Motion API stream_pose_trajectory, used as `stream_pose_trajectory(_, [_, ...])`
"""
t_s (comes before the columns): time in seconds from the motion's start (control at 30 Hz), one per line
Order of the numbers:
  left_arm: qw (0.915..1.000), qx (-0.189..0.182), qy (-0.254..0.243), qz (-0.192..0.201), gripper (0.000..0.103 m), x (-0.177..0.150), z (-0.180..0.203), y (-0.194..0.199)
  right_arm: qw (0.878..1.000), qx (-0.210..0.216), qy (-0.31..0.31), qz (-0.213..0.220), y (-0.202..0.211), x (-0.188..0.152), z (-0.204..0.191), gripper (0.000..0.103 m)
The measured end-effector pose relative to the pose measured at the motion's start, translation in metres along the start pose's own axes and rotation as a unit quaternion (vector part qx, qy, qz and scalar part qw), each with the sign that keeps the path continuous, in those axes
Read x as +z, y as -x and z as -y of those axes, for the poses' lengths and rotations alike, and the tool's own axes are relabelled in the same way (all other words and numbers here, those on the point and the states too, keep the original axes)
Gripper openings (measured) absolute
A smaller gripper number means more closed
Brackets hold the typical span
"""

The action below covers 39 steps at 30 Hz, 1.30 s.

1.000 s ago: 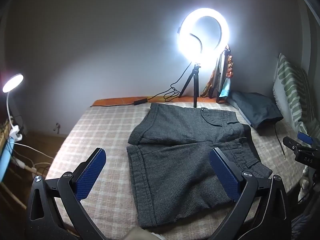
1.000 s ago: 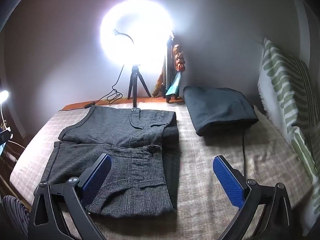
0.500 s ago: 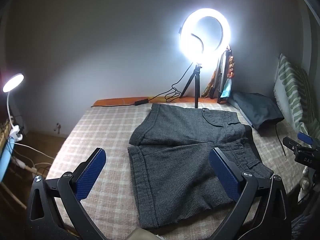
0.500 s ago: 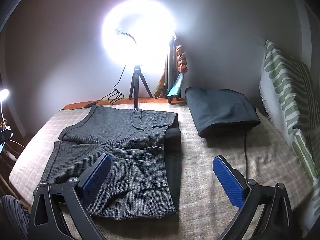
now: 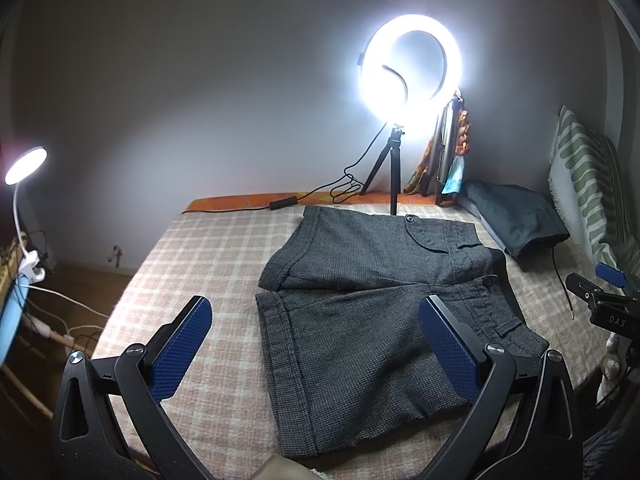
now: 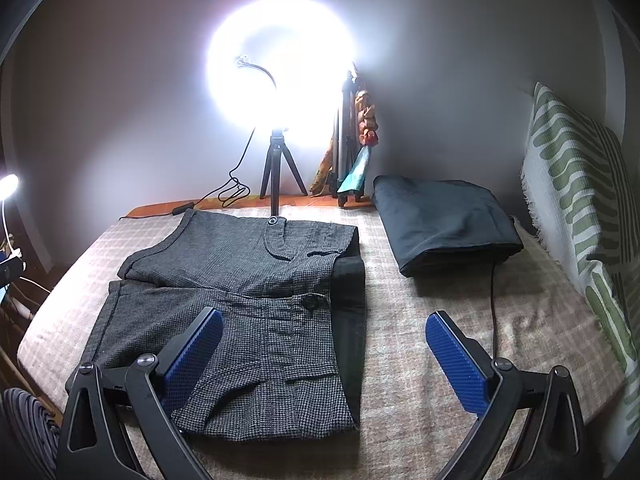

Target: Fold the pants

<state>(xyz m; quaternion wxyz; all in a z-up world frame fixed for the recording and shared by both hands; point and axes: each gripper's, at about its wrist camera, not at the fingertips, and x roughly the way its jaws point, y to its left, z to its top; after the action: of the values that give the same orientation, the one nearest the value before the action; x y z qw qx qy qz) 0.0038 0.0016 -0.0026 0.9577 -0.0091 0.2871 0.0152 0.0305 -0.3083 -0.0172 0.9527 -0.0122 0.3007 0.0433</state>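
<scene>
Grey houndstooth shorts lie flat and spread on the checked bedcover, legs to the left, waistband to the right. They also show in the right wrist view. My left gripper is open and empty, held above the near leg. My right gripper is open and empty, above the waistband end near the front edge. The tip of the right gripper shows at the right edge of the left wrist view.
A ring light on a tripod stands at the far edge, with a cable. Folded dark trousers lie at the back right. A striped green pillow leans on the right. A desk lamp stands left.
Both grippers have drifted slightly; the shorts sit a little lower and further right in the views. The shorts have not moved on the bed.
</scene>
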Motion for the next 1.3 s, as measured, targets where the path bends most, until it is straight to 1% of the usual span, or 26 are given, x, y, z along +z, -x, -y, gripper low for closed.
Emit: stream_pose_trajectory(1.3, [1.0, -0.004, -0.001, -0.004, 0.103, -0.0026, 0.0026, -0.0016, 1.0, 0.006, 0.005, -0.005, -0.003, -0.0022, -0.0026, 0.102])
